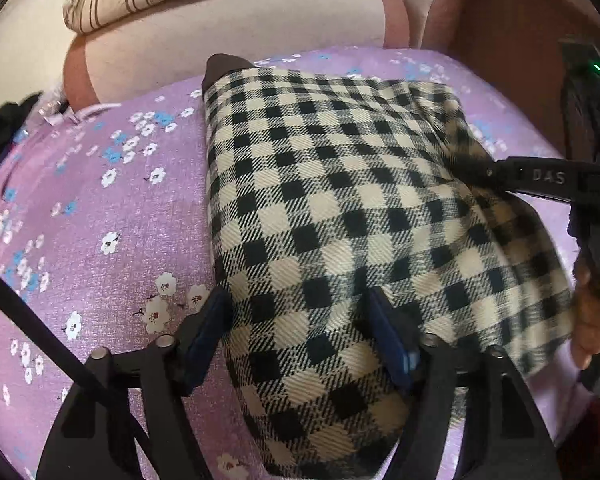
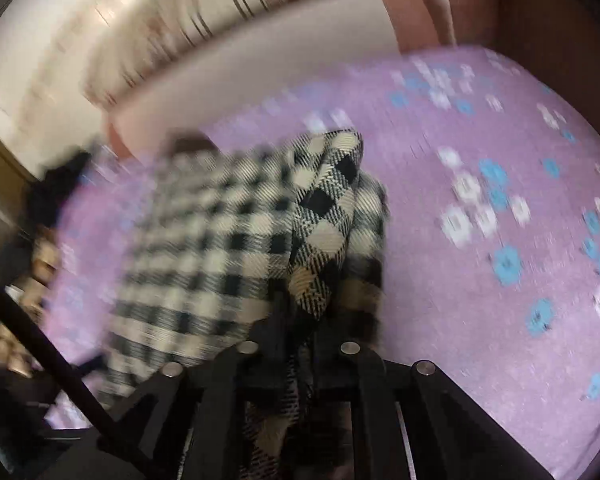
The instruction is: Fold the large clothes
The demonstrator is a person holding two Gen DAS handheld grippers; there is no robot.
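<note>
right tool point(image 2: 300, 344): clamped on a bunched edge of black-and-cream checked woven garment point(image 1: 340, 220). left tool point(image 1: 300, 336): jaws apart, straddling its near end, gripping nothing. garment: partly folded on lilac flowered bed sheet point(image 1: 100, 208). remaining, apparently: further folds, flattening.

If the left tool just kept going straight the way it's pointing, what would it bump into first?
Most likely the checked garment: the left tool stands open, its fingers straddling the folded cloth's near edge on the purple sheet. How close it is is unclear.

The black-and-cream checked garment point(image 1: 320, 216) lies folded on the bed, its right edge lifted.
</note>
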